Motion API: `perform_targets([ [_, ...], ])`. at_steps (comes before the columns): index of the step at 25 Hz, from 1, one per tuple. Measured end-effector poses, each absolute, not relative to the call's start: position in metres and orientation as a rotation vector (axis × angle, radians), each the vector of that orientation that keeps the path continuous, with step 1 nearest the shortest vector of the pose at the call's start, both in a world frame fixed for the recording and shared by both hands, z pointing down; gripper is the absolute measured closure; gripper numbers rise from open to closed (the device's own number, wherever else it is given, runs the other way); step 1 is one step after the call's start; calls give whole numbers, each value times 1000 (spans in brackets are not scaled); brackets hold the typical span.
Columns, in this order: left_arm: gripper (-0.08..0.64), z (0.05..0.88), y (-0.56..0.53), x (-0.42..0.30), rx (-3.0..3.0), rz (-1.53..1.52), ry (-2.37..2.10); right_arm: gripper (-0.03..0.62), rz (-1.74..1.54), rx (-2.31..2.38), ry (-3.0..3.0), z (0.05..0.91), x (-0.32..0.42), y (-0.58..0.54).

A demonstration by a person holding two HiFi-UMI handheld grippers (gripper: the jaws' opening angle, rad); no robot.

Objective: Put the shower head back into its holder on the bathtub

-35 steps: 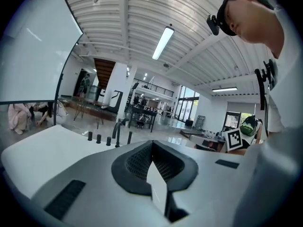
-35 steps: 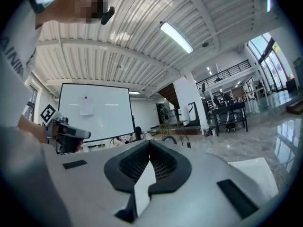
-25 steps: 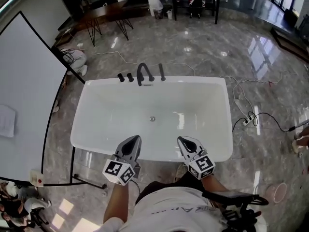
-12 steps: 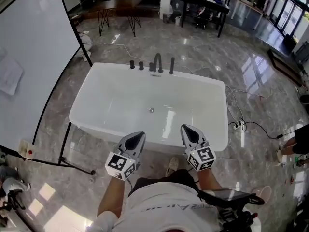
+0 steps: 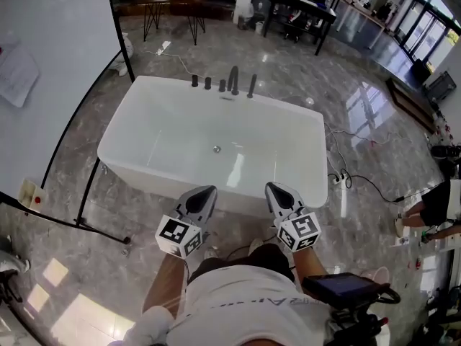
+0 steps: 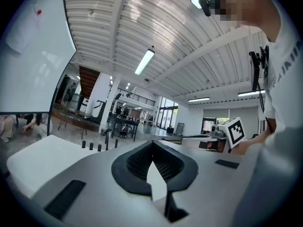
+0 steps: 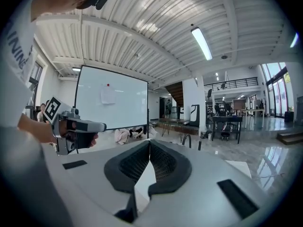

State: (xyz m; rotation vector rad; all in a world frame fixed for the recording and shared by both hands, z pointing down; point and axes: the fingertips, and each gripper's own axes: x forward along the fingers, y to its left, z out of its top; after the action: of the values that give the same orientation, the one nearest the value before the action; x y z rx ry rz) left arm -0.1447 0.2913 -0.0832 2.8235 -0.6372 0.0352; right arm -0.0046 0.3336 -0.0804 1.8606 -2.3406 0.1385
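The white bathtub [image 5: 144, 168] lies ahead of me on the marble floor. On its far rim stand black fittings: two knobs [image 5: 201, 83], a curved spout [image 5: 233, 79] and a slim upright piece [image 5: 251, 86] that looks like the hand shower. My left gripper [image 5: 209, 190] and right gripper [image 5: 272, 187] hover side by side at the tub's near wall, far from the fittings. Both are shut with nothing between the jaws. Past the left gripper [image 6: 152, 144], the left gripper view shows the fittings [image 6: 99, 145] small and distant. The spout [image 7: 183, 140] shows beyond the right gripper [image 7: 149, 142].
A large whiteboard [image 5: 43, 56] on a black stand [image 5: 101, 231] flanks the tub's left side. Cables and a power strip [image 5: 337, 176] lie on the floor to the right. A black table [image 5: 302, 6] stands far back, and a person [image 5: 439, 207] is at the right edge.
The view has swung, so the tub now sits further left, angled and a little farther off. Both grippers moved along with me, side by side, and stayed shut and empty.
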Motion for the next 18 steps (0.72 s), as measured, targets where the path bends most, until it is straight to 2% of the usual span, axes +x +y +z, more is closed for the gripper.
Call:
perform_targets([
  [9, 546, -123, 326, -138, 2890, 19, -739, 580, -4, 1910, -2402, -132, 18, 362],
  [18, 546, -145, 376, -38, 2923, 69, -707, 580, 44, 2000, -2387, -141, 120, 422],
])
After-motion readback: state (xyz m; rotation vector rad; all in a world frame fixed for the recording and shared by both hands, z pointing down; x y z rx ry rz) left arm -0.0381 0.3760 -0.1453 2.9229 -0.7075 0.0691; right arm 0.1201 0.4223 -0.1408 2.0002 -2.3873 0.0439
